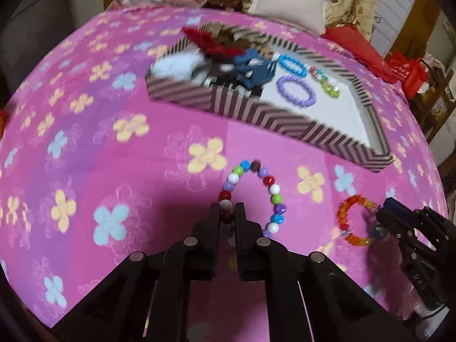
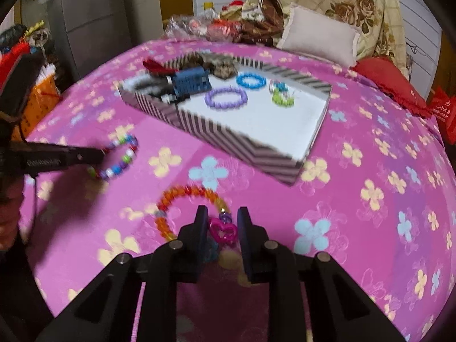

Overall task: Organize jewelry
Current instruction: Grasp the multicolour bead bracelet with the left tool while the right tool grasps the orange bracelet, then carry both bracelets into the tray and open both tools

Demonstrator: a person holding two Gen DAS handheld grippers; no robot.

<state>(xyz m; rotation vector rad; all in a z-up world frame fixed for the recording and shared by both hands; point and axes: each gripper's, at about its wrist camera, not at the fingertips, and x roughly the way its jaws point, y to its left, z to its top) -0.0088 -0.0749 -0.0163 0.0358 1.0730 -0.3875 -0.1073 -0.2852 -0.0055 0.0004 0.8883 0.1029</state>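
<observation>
My left gripper (image 1: 227, 209) has its fingers nearly together, pinched on the near-left arc of the multicoloured bead bracelet (image 1: 272, 191); the rest of its loop stretches away from my fingertips, long axis running forward toward the striped box (image 1: 256, 114), and bulges to the right. My right gripper (image 2: 221, 219) has its fingers narrow with the pink heart charm (image 2: 223, 230) between them; whether the pads actually press on it I cannot tell. The orange bead bracelet (image 2: 182, 196) it belongs to arcs up and to the left of those fingers, over the pink flowered bedspread (image 2: 356, 199). Ahead, the box's white floor holds a purple bracelet (image 2: 225, 98), a blue bracelet (image 2: 250, 80) and a green-and-white one (image 2: 280, 97), lying flat and apart from each other.
</observation>
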